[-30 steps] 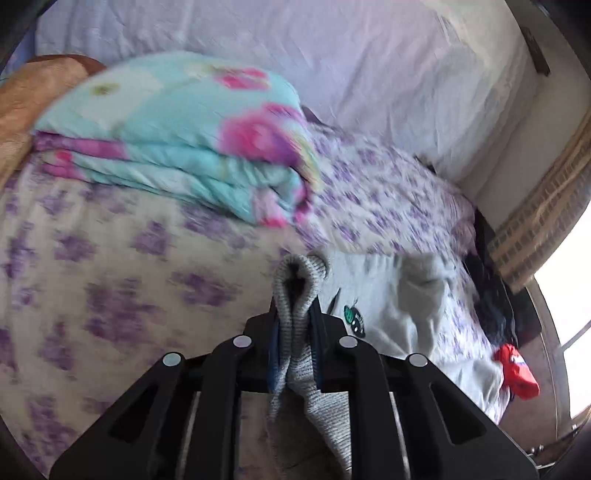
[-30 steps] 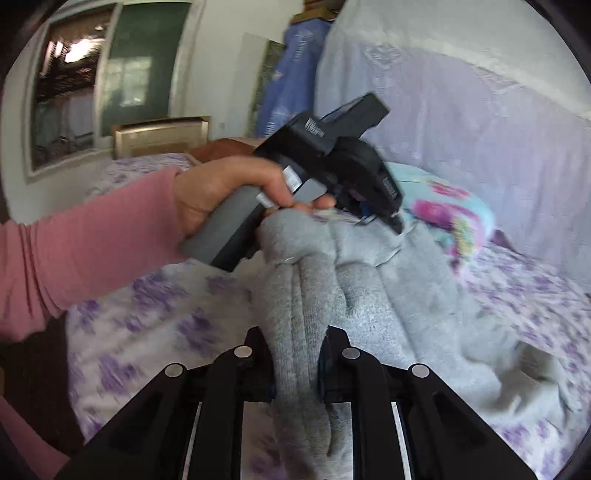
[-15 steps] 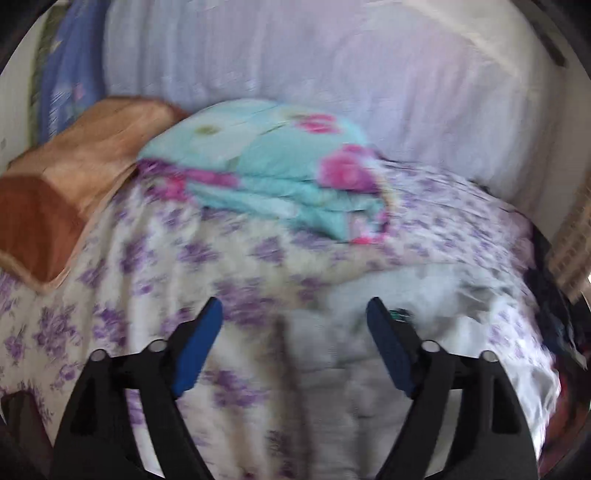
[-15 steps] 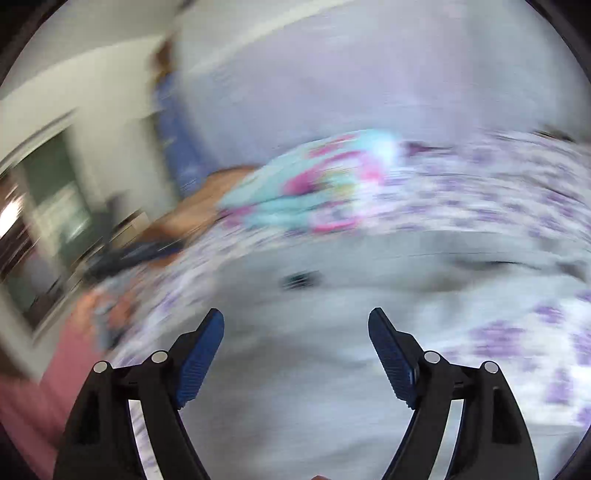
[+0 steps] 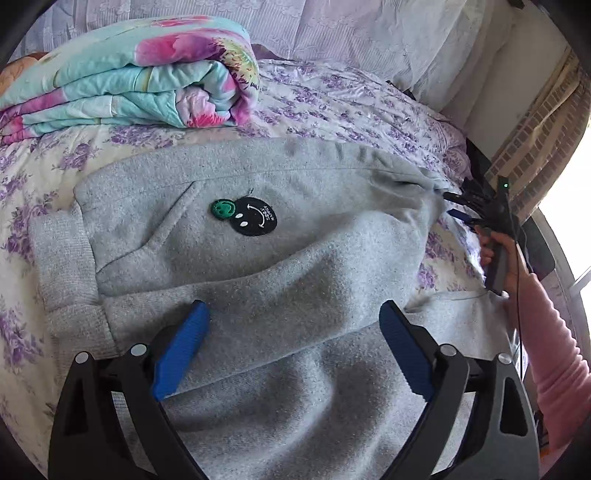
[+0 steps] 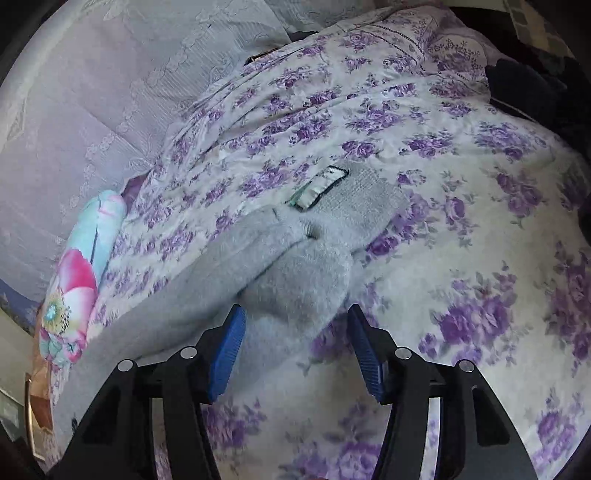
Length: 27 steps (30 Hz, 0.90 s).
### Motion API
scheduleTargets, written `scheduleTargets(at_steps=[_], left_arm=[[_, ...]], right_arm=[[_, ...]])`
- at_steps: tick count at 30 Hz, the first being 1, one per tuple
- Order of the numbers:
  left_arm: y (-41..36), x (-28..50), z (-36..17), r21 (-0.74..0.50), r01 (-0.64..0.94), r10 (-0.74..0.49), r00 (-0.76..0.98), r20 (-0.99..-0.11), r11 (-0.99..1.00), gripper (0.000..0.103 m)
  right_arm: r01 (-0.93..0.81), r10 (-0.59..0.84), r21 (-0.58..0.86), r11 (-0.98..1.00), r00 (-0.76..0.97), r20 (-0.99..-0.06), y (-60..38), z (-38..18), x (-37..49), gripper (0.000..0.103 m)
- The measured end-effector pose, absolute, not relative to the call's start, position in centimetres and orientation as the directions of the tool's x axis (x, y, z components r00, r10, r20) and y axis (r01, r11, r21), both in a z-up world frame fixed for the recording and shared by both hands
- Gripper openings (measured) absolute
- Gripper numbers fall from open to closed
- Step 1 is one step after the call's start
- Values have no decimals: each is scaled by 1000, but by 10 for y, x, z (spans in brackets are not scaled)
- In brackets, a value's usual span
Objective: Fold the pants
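Grey sweatpants (image 5: 258,266) lie spread on the purple-flowered bedsheet (image 5: 332,92), waistband at the left, a black and green smiley patch (image 5: 245,216) on the front. My left gripper (image 5: 291,332) is open just above the pants' near fold, holding nothing. In the right wrist view the pant-leg end (image 6: 295,266) with its ribbed cuff (image 6: 365,199) and a white label lies bunched on the sheet. My right gripper (image 6: 295,332) is open with the leg end between its jaws, not clamped. It also shows in the left wrist view (image 5: 476,206) at the pants' right end.
A folded turquoise and pink floral quilt (image 5: 129,74) lies at the head of the bed, beside a lilac lace-covered backrest (image 5: 369,33). Dark clothing (image 6: 535,88) lies at the bed's far edge. A pink-sleeved arm (image 5: 554,350) holds the right gripper.
Both grippers were shut on the grey pants a second ago; both have let go and opened. The pants now lie flat on the bed and the grippers have moved apart along them.
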<state>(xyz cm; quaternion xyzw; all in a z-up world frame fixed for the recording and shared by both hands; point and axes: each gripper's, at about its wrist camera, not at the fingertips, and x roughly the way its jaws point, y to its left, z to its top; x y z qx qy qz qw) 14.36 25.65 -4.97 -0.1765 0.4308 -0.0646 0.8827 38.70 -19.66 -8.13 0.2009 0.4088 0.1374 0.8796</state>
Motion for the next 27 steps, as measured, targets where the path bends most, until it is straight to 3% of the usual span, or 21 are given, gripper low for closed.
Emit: scheduleTargets(at_steps=[1, 2, 3, 5, 9, 11, 12, 13, 14, 18, 21, 25, 27], left_arm=[[258, 143, -50, -372, -37, -270, 622, -735, 927, 92], [258, 144, -53, -372, -35, -272, 621, -735, 927, 92], [258, 143, -55, -368, -35, -270, 618, -739, 929, 92], [256, 141, -57, -350, -27, -262, 609, -748, 936, 92], [247, 140, -55, -297, 2, -236, 612, -755, 955, 93], [245, 142, -56, -288, 10, -234, 608, -759, 958, 94], [245, 143, -57, -287, 13, -236, 606, -760, 958, 94], [246, 143, -57, -288, 14, -238, 605, -760, 957, 94], [246, 143, -57, -293, 14, -241, 605, -759, 956, 94], [252, 140, -52, -332, 7, -267, 611, -745, 943, 94], [257, 140, -54, -364, -7, -285, 609, -740, 931, 94], [254, 139, -52, -346, -1, -273, 612, -743, 938, 94], [254, 139, -54, -347, 2, -275, 613, -741, 938, 94]], right_arm=[[-85, 431, 494, 866, 627, -648, -200, -83, 395, 50], [-83, 437, 501, 861, 622, -649, -198, -85, 401, 26], [-74, 417, 478, 875, 616, -669, -196, -85, 407, 17], [-95, 394, 437, 894, 628, -671, -196, -73, 406, 11], [-157, 344, 339, 928, 709, -615, -213, -33, 375, 11], [-115, 266, 258, 959, 677, -687, -218, -41, 365, 12], [-89, 216, 208, 974, 636, -741, -218, -52, 363, 19], [-69, 167, 157, 985, 586, -793, -219, -64, 363, 36], [-57, 132, 120, 991, 553, -823, -221, -72, 360, 42], [-89, 122, 84, 992, 649, -751, -220, -39, 327, 42], [-233, 192, 41, 972, 677, -710, -189, -21, 313, 42], [-396, 308, 75, 915, 565, -766, -141, -38, 346, 22], [-409, 276, 34, 912, 550, -789, -119, -51, 377, 21]])
